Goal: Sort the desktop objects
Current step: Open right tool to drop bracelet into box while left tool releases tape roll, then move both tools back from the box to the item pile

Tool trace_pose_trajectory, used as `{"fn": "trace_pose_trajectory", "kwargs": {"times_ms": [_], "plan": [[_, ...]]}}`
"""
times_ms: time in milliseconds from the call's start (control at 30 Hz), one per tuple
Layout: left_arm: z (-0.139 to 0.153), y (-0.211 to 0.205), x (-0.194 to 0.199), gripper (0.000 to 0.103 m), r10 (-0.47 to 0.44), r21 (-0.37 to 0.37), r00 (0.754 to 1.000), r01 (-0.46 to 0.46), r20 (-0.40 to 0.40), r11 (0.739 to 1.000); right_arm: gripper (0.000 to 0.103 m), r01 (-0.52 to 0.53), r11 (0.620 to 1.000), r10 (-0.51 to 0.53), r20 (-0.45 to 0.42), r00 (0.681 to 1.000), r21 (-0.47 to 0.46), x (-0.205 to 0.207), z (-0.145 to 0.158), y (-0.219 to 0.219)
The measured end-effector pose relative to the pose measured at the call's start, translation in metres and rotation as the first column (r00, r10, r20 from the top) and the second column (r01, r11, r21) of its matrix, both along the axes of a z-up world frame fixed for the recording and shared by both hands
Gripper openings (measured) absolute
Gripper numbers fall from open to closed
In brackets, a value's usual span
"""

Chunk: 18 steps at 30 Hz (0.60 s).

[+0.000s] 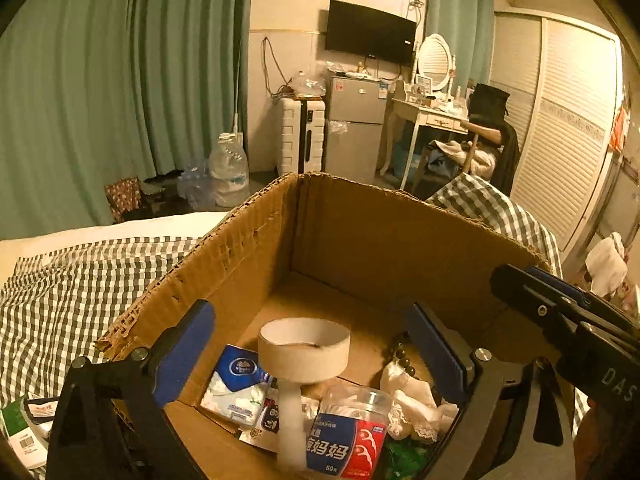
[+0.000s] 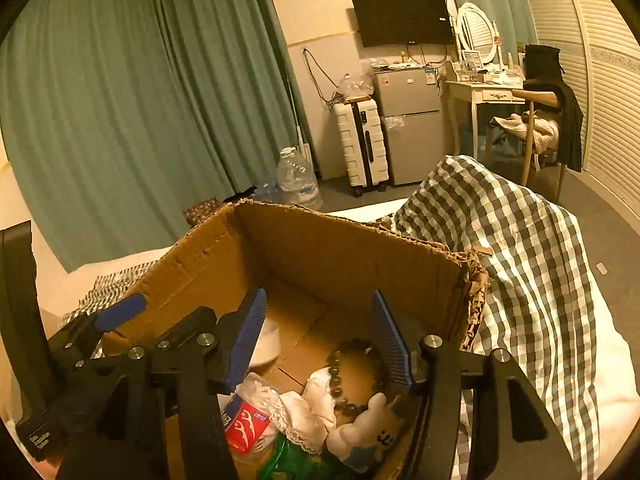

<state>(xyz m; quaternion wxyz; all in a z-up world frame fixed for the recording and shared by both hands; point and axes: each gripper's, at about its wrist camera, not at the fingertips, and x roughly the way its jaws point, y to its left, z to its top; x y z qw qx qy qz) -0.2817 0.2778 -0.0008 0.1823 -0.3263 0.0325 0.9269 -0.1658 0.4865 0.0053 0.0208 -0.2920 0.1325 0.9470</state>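
Observation:
An open cardboard box sits on a checked bedspread and also shows in the right wrist view. My left gripper is open above it, and a white tape roll hangs free between its blue fingers, blurred below. In the box lie a blue tissue pack, a floss-pick jar, crumpled white cloth and a dark bead bracelet. My right gripper is open and empty over the box's right half, above the bracelet and a small plush toy.
The checked bedspread bunches up right of the box. A small green-and-white package lies on the bed at the left. Behind are green curtains, a water jug, a suitcase, a fridge and a dressing table.

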Motion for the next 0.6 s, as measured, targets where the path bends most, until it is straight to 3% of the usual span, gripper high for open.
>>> {"fn": "trace_pose_trajectory", "kwargs": {"times_ms": [200, 600], "plan": [[0.005, -0.012, 0.020, 0.099, -0.007, 0.028, 1.000, 0.007, 0.020, 1.000, 0.055, -0.008, 1.000, 0.008, -0.022, 1.000, 0.001, 0.015, 0.013, -0.007], [0.060, -0.056, 0.087, 0.099, 0.026, 0.027, 0.998, -0.025, -0.049, 0.999, 0.055, -0.053, 0.999, 0.053, -0.071, 0.996, 0.002, 0.068, 0.056, -0.035]]}}
